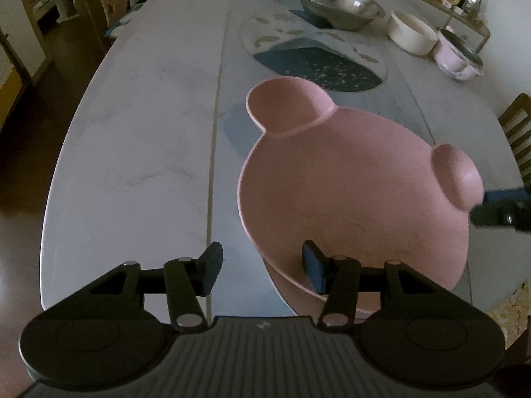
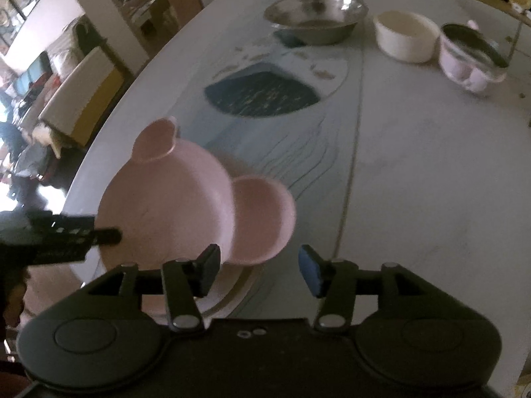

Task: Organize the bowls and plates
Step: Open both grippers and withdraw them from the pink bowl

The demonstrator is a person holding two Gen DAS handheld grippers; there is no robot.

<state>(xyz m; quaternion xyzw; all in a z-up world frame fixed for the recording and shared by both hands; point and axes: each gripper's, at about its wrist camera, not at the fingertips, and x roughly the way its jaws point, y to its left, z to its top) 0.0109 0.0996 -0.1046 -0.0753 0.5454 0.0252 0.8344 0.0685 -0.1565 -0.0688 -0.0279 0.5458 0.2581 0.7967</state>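
In the left wrist view the other gripper [image 1: 504, 210] is cut off at 3 o'clock, a finger [image 1: 315, 270] hides part of the pink plate [image 1: 348, 182], and the right wrist view is blurred.

**Bear-eared plate nearest, bowls in a row behind**

The bear-eared plate [image 1: 348, 192] lies on another plate [image 1: 292, 285] near the table's [image 1: 132, 132] front edge. Behind it lies a placemat [image 1: 312, 56]. Farther back, left to right, stand a metal bowl [image 1: 338, 3], a straight-walled bowl [image 1: 413, 33] and a lidded pot [image 1: 459, 56].
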